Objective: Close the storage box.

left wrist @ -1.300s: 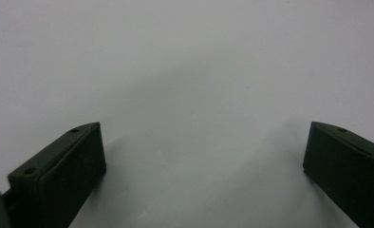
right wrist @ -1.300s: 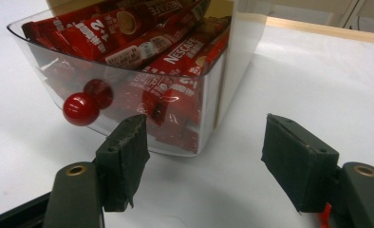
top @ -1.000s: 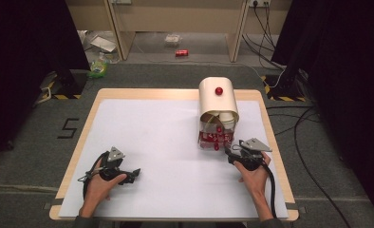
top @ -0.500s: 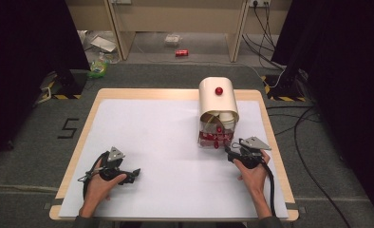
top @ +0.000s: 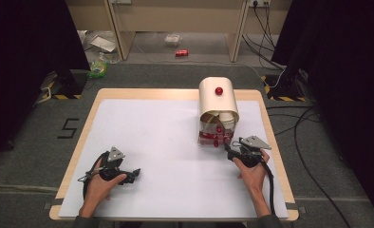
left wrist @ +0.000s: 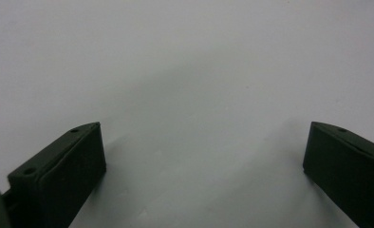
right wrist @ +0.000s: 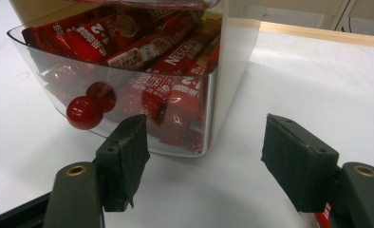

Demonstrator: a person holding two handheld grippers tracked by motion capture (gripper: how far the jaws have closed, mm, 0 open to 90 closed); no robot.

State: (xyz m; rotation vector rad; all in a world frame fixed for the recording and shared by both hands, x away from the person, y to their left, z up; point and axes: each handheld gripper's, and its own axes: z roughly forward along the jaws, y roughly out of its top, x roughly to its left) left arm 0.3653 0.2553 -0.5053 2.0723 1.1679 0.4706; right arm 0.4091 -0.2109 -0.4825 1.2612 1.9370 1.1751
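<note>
Two claws wide apart, right claw (right wrist: pixel 204 156) just before clear drawer (right wrist: pixel 128 102), left claw (left wrist: pixel 201 166) over bare table (left wrist: pixel 185 71).

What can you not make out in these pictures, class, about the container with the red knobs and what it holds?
- Number of red sachets: in the right gripper view, the top edge and overlapping packets hide the pile.
- Sachet print: in the high view, too small to read.
- Container's rear: in the high view, the cream domed cover hides it.
- Clear drawer: the right hand-held gripper has its left jaw across part of the front.
</note>
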